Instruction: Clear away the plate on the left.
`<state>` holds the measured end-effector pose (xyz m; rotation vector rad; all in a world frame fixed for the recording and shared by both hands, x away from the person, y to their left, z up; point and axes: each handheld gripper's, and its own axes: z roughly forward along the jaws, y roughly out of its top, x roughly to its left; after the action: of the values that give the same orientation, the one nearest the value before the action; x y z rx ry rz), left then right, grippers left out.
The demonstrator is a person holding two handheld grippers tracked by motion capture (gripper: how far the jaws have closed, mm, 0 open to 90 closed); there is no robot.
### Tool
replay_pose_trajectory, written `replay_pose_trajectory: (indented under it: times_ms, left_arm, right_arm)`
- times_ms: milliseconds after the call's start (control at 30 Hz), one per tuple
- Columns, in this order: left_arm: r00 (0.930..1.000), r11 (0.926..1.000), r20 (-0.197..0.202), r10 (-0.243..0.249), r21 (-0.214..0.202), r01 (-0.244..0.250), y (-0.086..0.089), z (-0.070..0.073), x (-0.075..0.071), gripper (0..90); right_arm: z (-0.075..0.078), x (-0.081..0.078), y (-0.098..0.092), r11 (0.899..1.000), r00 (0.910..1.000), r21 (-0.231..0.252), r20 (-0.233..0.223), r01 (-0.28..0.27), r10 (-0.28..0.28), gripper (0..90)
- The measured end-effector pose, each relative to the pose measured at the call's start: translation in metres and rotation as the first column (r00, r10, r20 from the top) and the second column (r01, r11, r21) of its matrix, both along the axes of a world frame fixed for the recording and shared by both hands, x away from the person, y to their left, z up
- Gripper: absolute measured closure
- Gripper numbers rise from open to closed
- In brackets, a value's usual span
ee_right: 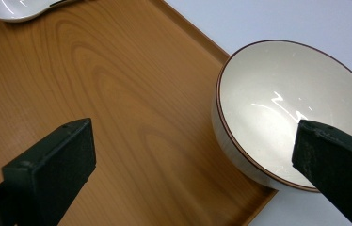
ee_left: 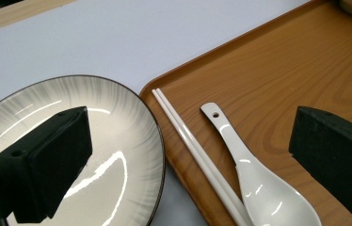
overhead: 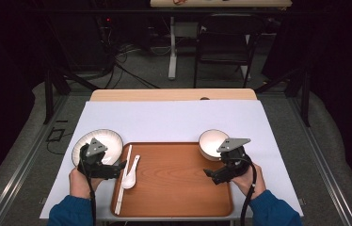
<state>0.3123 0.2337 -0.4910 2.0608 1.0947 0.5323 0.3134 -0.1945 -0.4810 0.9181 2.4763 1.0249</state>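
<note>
Hovering wide open, left gripper [overhead: 117,169] sits between plate [ee_left: 117,141] and spoon [ee_left: 263,193] on the tray [overhead: 174,188]; right gripper [overhead: 212,175], equally wide, flanks the bowl [ee_right: 287,99] in the tray's corner, apparently ready for placement.

sleeves: both arms wear dark blue sleeves that end at the wrists
left gripper [overhead: 117,170]: black and chunky, with a grey three-cornered plate on top that has small dark dots on it
right gripper [overhead: 210,175]: black too, with the same kind of grey plate and dots on top
cables: a thin black cable hangs from each gripper and runs back along the arm
jaws up close: thick black blocks with flat faces and sharp corners; they look a bit rough, like foam
little holes: each left-hand block has a small round hole near its top edge
</note>
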Motion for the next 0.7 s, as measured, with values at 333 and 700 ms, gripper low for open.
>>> replay_pose_trajectory:
  times_ms: [333,700]
  left_arm:
    - [0.9960,0.9957,0.012,0.088,-0.030,-0.088,0.024,0.002,-0.001,0.1]
    - [0.9834,0.9771,-0.014,0.181,-0.111,-0.181,0.054,-0.003,0.006,0.1]
  right_arm:
    - [-0.002,-0.007,-0.003,1.000,1.0000,0.000,0.004,-0.008,0.008,0.0]
    - [-0.006,-0.010,0.004,0.998,0.9992,-0.046,0.002,-0.040,0.040,0.0]
